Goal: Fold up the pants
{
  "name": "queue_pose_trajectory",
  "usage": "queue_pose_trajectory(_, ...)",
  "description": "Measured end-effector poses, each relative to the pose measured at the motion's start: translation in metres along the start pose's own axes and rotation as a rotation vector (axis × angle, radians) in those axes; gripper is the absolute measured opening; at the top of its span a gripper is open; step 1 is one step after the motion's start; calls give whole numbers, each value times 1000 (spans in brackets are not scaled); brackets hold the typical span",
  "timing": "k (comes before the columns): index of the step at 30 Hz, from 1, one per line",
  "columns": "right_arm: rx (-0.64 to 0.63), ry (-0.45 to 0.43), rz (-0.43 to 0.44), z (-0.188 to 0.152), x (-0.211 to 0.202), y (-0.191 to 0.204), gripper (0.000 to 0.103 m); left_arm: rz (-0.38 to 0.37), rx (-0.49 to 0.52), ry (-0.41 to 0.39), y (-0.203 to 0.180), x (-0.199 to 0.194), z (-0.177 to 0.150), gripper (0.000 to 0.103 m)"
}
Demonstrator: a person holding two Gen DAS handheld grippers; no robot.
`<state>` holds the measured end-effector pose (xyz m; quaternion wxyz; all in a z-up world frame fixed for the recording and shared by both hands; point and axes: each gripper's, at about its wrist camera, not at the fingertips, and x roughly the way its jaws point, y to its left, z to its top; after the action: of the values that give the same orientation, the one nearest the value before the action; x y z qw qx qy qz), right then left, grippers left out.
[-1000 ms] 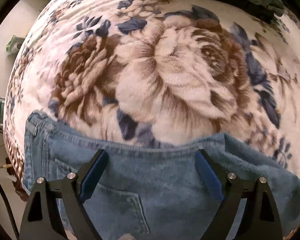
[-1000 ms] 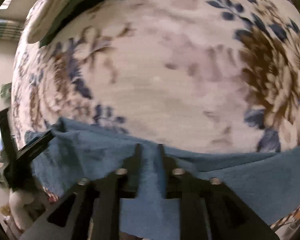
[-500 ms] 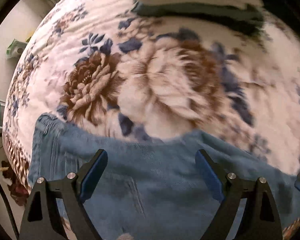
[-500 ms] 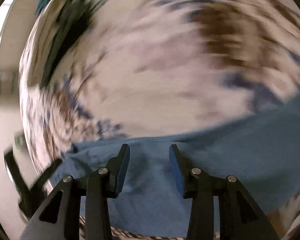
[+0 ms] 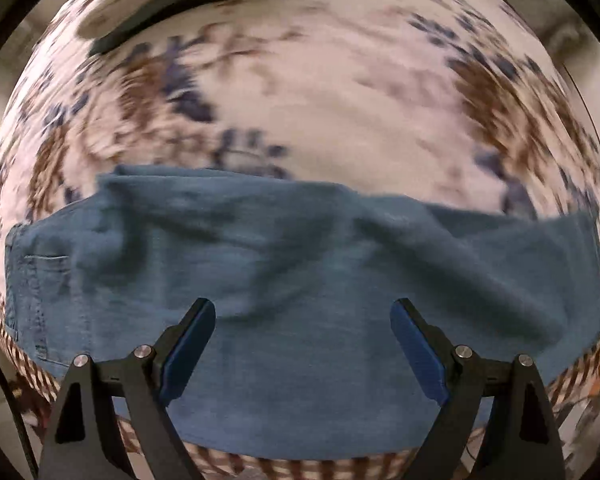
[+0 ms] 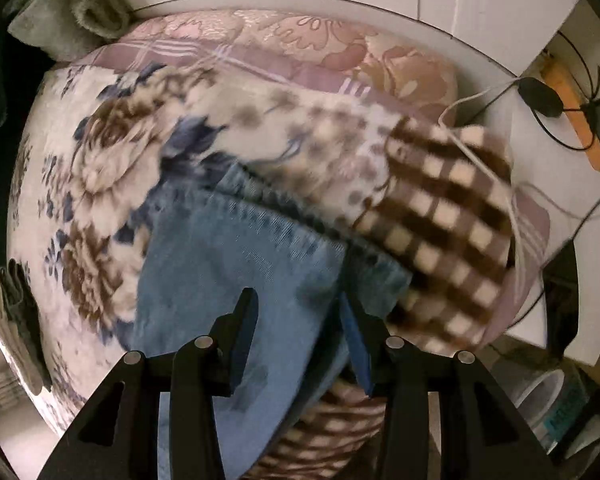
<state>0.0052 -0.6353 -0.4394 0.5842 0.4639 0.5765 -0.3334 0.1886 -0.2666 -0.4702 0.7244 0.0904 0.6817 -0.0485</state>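
Blue denim pants [image 5: 300,280] lie across the near edge of a bed covered with a floral blanket [image 5: 340,100]. In the left wrist view they stretch from left to right, the waistband and a pocket at the left. My left gripper [image 5: 302,344] is open and empty, just above the pants' near part. In the right wrist view the pants [image 6: 228,264] show their stitched hem end. My right gripper [image 6: 296,328] is open over that end, holding nothing.
Folded white and dark clothes [image 5: 160,12] lie at the far side of the bed. In the right wrist view a rolled grey towel [image 6: 88,12], a pink pillow [image 6: 340,52], a brown checked blanket edge [image 6: 452,208] and cables with a power strip [image 6: 572,112] appear.
My right gripper was shut on the pants one second ago; it has opened and swung toward the hem end. My left gripper stayed open and pulled back, showing more of the pants.
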Motion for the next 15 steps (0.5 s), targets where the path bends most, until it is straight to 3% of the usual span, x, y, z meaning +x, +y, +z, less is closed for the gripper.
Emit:
queue_pose_trajectory(6, -42, 62, -20, 9, 25, -2, 45, 21, 71, 4, -40, 4, 1, 90)
queue_pose_trajectory(8, -67, 53, 0, 7, 33, 2, 35, 30, 77, 13, -46, 8, 4, 90)
queue_pose_trajectory(9, -83, 38, -8, 4, 33, 6, 13, 32, 74, 15, -47, 9, 5, 90)
queue_pose_trajectory(10, -86, 6, -8, 2, 28, 7, 6, 36, 71, 17, -47, 10, 7, 90)
queue_pose_trajectory(13, -57, -119, 15, -9, -6, 2, 5, 51, 56, 5, -47, 7, 9, 90)
queue_pose_trajectory(15, -38, -151, -1, -16, -13, -7, 5, 61, 45, 2, -42, 10, 14, 90)
